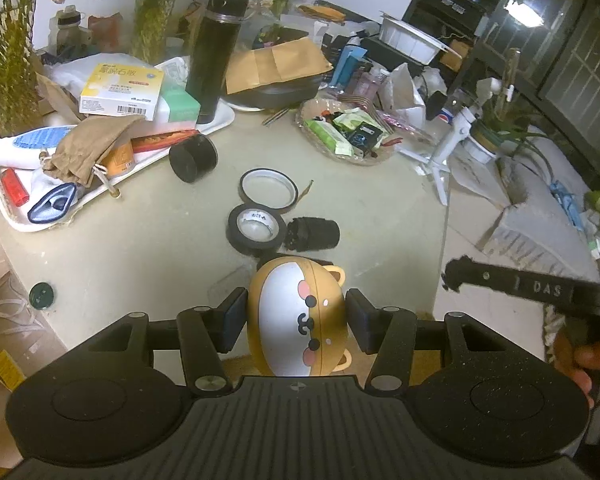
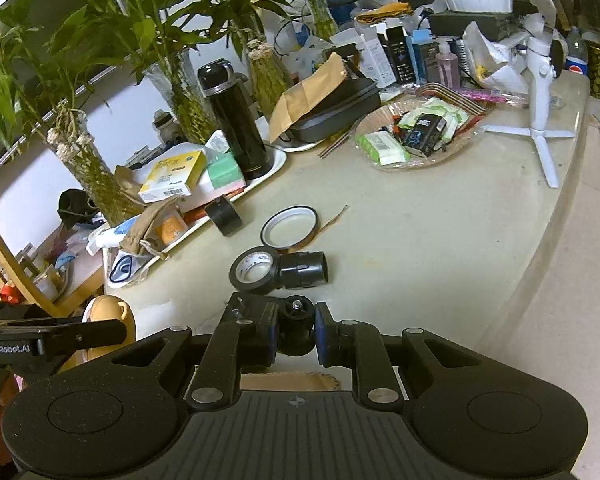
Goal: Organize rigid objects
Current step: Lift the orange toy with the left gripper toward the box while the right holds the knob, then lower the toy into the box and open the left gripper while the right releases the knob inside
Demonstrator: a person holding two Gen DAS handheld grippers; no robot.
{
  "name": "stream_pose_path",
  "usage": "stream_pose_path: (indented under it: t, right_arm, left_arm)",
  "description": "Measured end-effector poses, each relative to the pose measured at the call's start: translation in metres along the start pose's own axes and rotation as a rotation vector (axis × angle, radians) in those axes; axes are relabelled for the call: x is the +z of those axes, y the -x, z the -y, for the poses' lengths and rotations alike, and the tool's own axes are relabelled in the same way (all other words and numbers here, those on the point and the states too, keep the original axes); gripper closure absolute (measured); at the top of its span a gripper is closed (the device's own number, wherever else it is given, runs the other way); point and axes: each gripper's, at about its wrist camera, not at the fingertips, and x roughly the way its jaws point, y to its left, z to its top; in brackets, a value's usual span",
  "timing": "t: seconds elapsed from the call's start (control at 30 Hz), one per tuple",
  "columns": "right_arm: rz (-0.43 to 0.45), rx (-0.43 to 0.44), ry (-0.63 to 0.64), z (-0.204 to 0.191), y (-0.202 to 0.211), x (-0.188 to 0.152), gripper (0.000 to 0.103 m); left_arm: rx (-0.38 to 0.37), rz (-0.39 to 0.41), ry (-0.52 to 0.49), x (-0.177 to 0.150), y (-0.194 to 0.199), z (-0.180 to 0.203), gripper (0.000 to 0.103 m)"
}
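My left gripper (image 1: 296, 320) is shut on a tan and white egg-shaped animal toy (image 1: 296, 320), held above the near edge of the beige table (image 1: 140, 240). The toy also shows in the right wrist view (image 2: 106, 312). My right gripper (image 2: 296, 330) is shut on a small black mount with a screw on top (image 2: 296, 326). Ahead on the table lie a black tape roll (image 2: 254, 270), a thin amber tape ring (image 2: 290, 227), a black cylinder lying on its side (image 2: 304, 269) and a black lens-like cylinder (image 1: 192, 157).
A white tray (image 1: 28, 220) at the left holds boxes, a pouch and a tall black flask (image 1: 214, 56). A basket of packets (image 1: 346, 132), a white tripod (image 2: 540, 80), plant vases (image 2: 188, 92) and clutter crowd the back. The table edge curves at the right.
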Motion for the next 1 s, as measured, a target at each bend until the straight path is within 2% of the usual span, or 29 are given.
stream_pose_path:
  t: [0.23, 0.57, 0.73, 1.0]
  right_arm:
    - [0.006, 0.028, 0.036, -0.019, 0.004, -0.005, 0.082]
    - [-0.083, 0.094, 0.145, -0.053, -0.007, -0.023, 0.082]
    - [-0.145, 0.08, 0.157, -0.054, -0.015, -0.032, 0.082]
    - [-0.242, 0.033, 0.161, -0.047, -0.03, -0.044, 0.082]
  left_arm:
    - [0.036, -0.026, -0.021, -0.011, 0.005, 0.008, 0.051]
    - [0.068, -0.137, -0.018, -0.028, -0.01, 0.013, 0.051]
    - [0.084, -0.223, 0.004, -0.033, -0.021, 0.01, 0.051]
    - [0.139, -0.269, 0.01, -0.035, -0.031, 0.008, 0.051]
